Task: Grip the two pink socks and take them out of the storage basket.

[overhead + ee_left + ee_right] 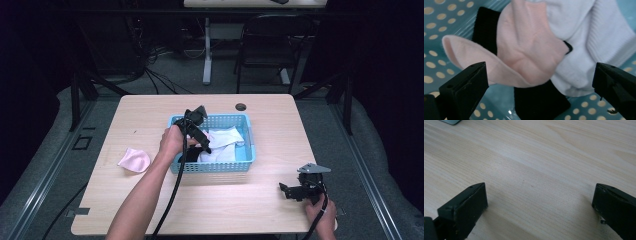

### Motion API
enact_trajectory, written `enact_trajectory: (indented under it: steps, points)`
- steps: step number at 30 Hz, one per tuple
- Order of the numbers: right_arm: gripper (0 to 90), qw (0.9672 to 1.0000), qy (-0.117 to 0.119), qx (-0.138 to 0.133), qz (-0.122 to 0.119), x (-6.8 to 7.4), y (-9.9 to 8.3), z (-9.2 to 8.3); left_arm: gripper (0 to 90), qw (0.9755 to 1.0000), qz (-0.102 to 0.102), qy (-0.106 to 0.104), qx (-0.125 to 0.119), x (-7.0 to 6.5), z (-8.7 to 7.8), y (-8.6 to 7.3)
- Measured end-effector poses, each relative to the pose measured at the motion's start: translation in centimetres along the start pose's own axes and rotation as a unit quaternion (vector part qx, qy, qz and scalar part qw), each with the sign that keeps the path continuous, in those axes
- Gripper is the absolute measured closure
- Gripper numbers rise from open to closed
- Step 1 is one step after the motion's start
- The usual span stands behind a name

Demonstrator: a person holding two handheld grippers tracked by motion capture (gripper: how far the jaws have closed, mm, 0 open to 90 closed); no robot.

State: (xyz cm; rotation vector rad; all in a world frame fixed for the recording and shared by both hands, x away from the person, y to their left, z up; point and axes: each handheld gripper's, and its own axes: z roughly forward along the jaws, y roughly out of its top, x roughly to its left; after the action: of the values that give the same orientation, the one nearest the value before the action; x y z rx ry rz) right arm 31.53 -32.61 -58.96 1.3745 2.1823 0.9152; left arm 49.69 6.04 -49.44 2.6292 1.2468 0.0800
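A blue plastic basket sits mid-table with white socks and a dark one inside. My left gripper reaches down into it, open. In the left gripper view its jaws stand wide apart just above a pink sock that lies over a black sock and beside a white sock on the basket floor. Another pink sock lies on the table left of the basket. My right gripper rests low at the front right, open over bare wood.
The wooden table has a cable hole near its far edge. A corner of the basket lies far ahead in the right gripper view. A chair and a desk leg stand beyond the table.
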Motion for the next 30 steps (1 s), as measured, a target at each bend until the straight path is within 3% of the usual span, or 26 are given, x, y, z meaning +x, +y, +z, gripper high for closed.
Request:
enact_trajectory:
  steps: [6, 11, 14, 20, 23, 27, 30]
  points:
    - [0.0, 1.0, 0.0, -0.001, 0.0, 0.0, 0.0, 0.0, 0.6, 0.9998, -0.011, 0.01, 0.013, 0.3, 1.0, 0.2]
    - [0.0, 1.0, 0.0, 0.0, 0.0, 0.0, 0.0, 0.0, 18.0, 0.9995, -0.012, 0.025, 0.012, 0.3, 1.6, 0.3]
    - [0.0, 1.0, 0.0, 0.0, 0.0, 0.0, 0.0, 0.0, 21.6, 0.9996, -0.012, 0.021, 0.016, 0.4, 1.8, 0.3]
    - [0.0, 1.0, 0.0, 0.0, 0.0, 0.0, 0.0, 0.0, 42.2, 0.9996, -0.008, 0.018, 0.022, 0.6, 1.9, 0.0]
    - [0.0, 1.0, 0.0, 0.0, 0.0, 0.0, 0.0, 0.0, 49.0, 0.9998, -0.011, 0.005, 0.013, 0.8, 1.7, -0.2]
    - [0.0, 1.0, 0.0, 0.0, 0.0, 0.0, 0.0, 0.0, 52.9, 0.9999, -0.012, 0.002, 0.006, 1.0, 1.3, -0.4]
    - [0.0, 1.0, 0.0, 0.0, 0.0, 0.0, 0.0, 0.0, 49.0, 0.9999, -0.016, 0.003, 0.004, 1.3, 1.0, -0.6]
